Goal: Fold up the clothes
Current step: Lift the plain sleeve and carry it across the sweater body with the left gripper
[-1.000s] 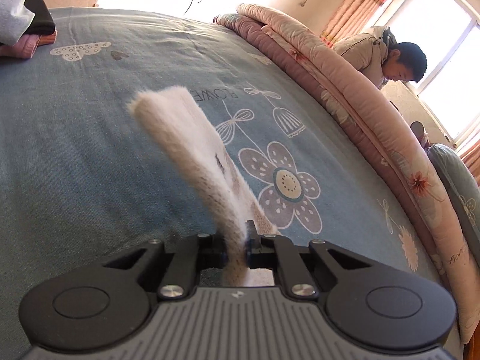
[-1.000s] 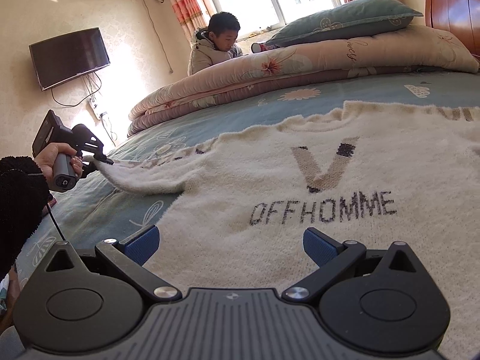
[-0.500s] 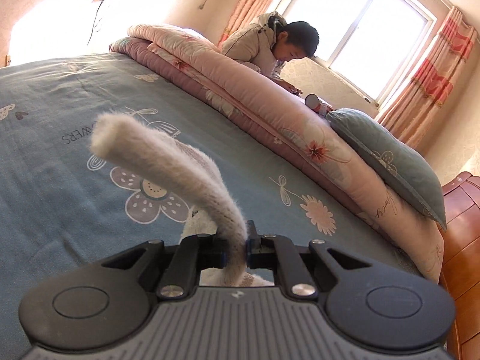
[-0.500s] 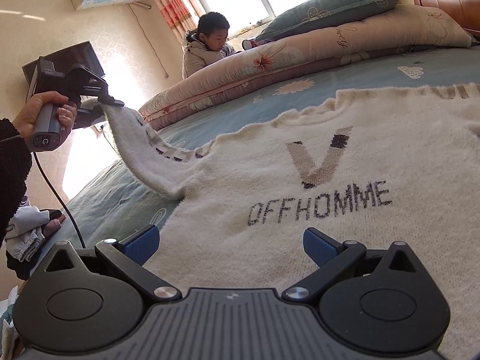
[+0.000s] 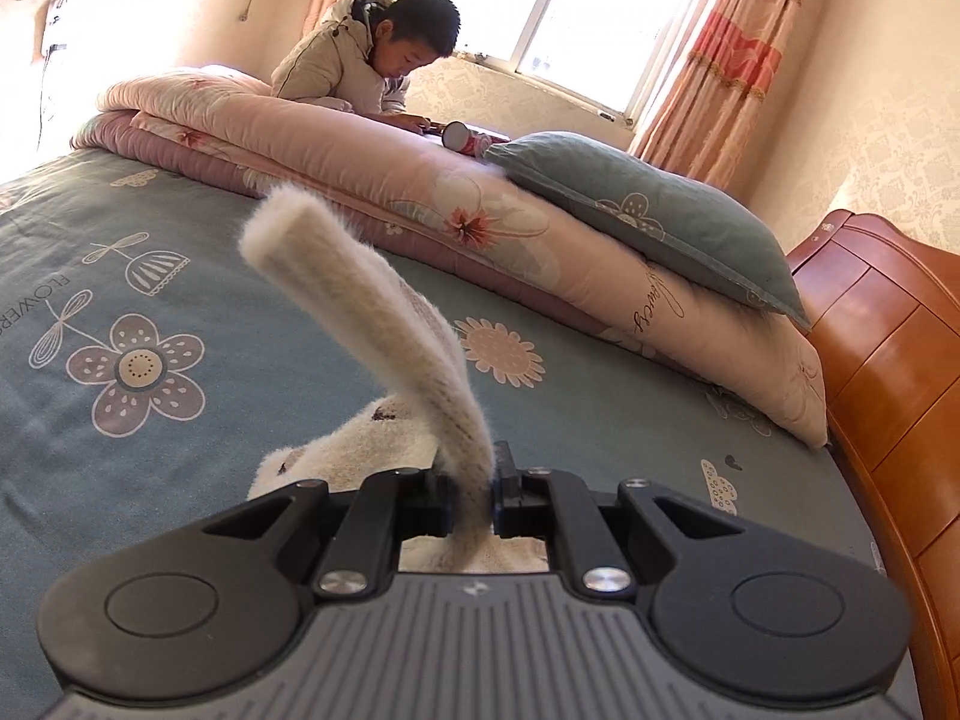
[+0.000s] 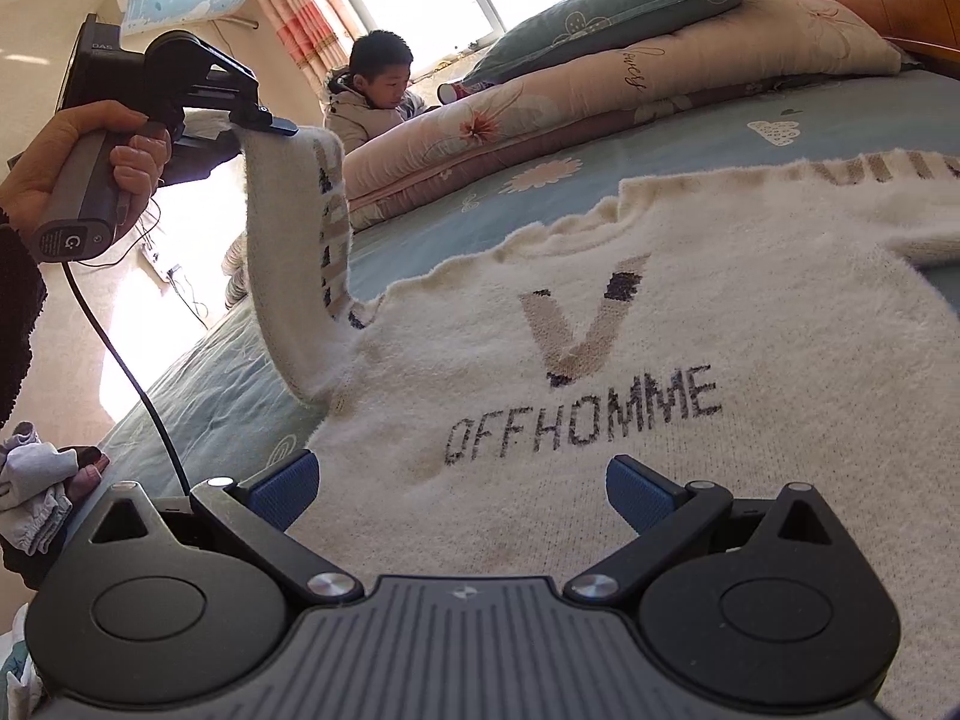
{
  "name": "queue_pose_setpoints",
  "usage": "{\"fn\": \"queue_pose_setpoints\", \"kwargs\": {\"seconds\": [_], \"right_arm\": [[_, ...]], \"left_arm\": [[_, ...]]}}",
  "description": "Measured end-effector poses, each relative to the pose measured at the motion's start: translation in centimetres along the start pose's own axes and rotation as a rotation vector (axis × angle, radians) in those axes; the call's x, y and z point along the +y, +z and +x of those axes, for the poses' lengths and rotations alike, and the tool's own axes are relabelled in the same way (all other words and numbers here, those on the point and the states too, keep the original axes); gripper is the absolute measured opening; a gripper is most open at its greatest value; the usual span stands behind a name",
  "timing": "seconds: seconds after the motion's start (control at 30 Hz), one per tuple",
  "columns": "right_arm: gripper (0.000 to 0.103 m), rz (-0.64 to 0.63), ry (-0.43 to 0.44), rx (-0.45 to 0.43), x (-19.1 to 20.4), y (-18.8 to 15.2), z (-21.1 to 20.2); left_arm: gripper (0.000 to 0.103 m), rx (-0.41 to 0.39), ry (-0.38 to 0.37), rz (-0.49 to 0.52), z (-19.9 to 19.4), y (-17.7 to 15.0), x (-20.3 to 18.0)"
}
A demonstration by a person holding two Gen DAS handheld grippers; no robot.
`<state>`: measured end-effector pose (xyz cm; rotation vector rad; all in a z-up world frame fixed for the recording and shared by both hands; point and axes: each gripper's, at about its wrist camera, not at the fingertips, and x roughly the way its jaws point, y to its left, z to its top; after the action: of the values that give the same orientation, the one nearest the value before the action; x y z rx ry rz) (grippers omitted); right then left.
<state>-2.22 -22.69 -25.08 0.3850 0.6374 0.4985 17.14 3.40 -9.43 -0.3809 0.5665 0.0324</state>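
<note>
A cream knitted sweater (image 6: pixel 690 324) with "V OFFHOMME" on its chest lies spread on the blue bedsheet (image 6: pixel 660 138). My left gripper (image 5: pixel 471 495) is shut on the sweater's sleeve (image 5: pixel 372 306), whose cuff sticks up past the jaws. The right wrist view shows that left gripper (image 6: pixel 264 120) held high in a hand, with the sleeve (image 6: pixel 294 252) hanging from it down to the shoulder. My right gripper (image 6: pixel 462 489) hovers open over the sweater's lower front, blue pads apart with nothing between them.
A rolled pink quilt (image 5: pixel 420 180) and a teal pillow (image 5: pixel 648 216) lie along the bed's far side, with a person (image 5: pixel 366 66) leaning over them. A wooden headboard (image 5: pixel 888 348) stands at the right. Bundled clothes (image 6: pixel 36 480) lie at the bed's left edge.
My left gripper has lifted the sleeve up off the bed and swung it toward the sweater's body. The right gripper has stayed open above the hem.
</note>
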Motion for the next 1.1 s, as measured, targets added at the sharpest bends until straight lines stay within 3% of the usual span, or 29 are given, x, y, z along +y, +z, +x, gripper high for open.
{"fn": "queue_pose_setpoints", "kwargs": {"seconds": [0.33,0.63,1.1], "right_arm": [[0.103,0.051,-0.067,0.051,-1.5,0.4,0.4],[0.103,0.087,-0.197,0.038,-3.9,1.1,0.0],[0.103,0.135,-0.241,0.052,-5.6,1.3,-0.1]], "left_arm": [[0.009,0.051,-0.075,0.082,2.0,-2.5,-4.8],[0.009,0.103,-0.087,0.161,4.5,-5.5,-7.4],[0.009,0.154,-0.099,0.309,7.4,-11.3,-11.6]]}}
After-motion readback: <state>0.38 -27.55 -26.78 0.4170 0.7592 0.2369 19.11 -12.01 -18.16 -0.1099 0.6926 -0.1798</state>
